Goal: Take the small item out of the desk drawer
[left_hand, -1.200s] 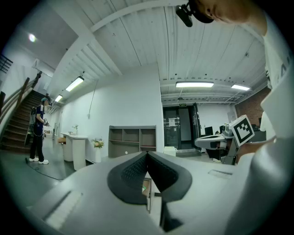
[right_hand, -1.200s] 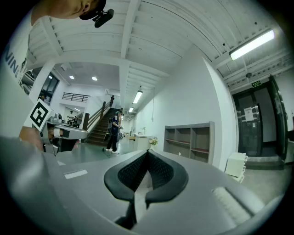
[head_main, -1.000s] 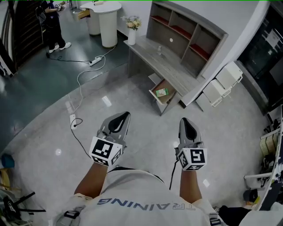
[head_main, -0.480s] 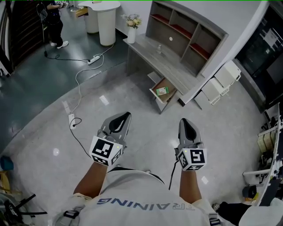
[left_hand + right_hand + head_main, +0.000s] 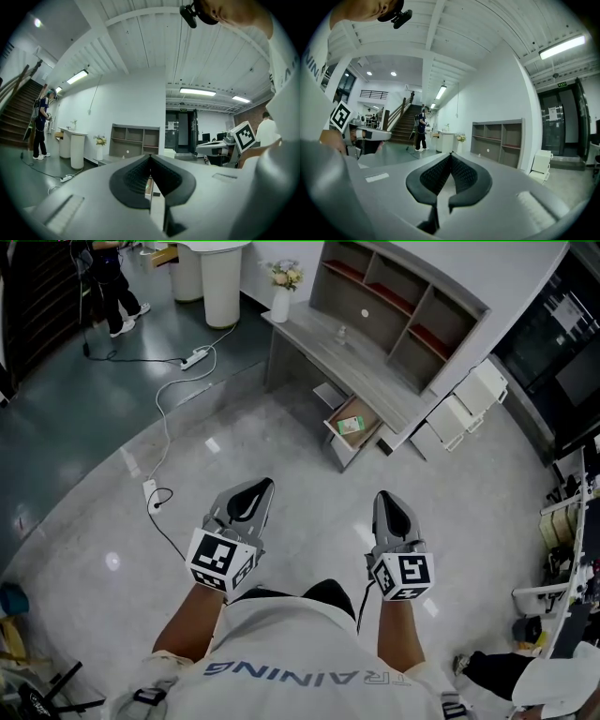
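In the head view the grey desk [image 5: 323, 351] stands ahead by the wall, its drawer [image 5: 349, 432] pulled open. A small green item [image 5: 351, 425] lies inside the drawer. My left gripper [image 5: 262, 486] and right gripper [image 5: 384, 498] are held at waist height, well short of the desk, both shut with nothing between their tips. The left gripper view looks across the shut jaws toward the desk [image 5: 105, 161] and its shelf unit [image 5: 135, 141]. In the right gripper view the shelf unit [image 5: 497, 142] shows at the right.
A shelf unit [image 5: 398, 306] sits on the desk, with a white vase of flowers [image 5: 283, 294] at its left end. White boxes [image 5: 467, 404] stand right of the desk. A power strip and cable [image 5: 180, 381] trail over the floor at left. A person [image 5: 103, 287] stands far left.
The view has shifted forward: the desk and open drawer sit slightly higher and to the right in the head view. Both grippers keep the same shut pose in front of me.
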Action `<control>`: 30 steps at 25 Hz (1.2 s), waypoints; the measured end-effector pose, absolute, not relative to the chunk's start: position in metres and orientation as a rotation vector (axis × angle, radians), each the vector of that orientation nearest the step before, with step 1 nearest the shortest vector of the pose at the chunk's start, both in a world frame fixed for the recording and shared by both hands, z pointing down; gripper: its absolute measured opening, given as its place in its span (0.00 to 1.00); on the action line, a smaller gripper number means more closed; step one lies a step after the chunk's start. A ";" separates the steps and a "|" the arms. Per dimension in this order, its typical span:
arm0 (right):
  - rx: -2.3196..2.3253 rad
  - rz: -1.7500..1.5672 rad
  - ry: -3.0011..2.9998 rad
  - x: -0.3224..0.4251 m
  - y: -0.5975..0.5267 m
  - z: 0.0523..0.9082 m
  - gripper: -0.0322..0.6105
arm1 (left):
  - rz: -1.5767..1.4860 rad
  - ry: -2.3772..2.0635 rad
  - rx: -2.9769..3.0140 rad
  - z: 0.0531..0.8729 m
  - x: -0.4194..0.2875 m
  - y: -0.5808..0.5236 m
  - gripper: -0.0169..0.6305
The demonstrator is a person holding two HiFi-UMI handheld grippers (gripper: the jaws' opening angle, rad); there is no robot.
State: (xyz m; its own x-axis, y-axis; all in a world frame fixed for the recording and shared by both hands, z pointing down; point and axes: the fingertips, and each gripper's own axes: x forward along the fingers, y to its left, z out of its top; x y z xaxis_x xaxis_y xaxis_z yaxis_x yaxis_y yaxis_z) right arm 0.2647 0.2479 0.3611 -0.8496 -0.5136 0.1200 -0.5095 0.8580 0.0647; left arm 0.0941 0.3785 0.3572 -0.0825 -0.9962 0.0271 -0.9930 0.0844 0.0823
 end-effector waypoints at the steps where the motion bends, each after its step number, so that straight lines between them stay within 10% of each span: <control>1: 0.793 -0.046 -2.890 0.260 0.250 0.363 0.08 | -0.071 -2.252 2.074 0.359 0.090 0.378 0.02; 30: 0.395 0.060 -2.994 0.040 0.044 0.389 0.08 | 0.029 -2.471 1.795 0.364 -0.087 0.208 0.02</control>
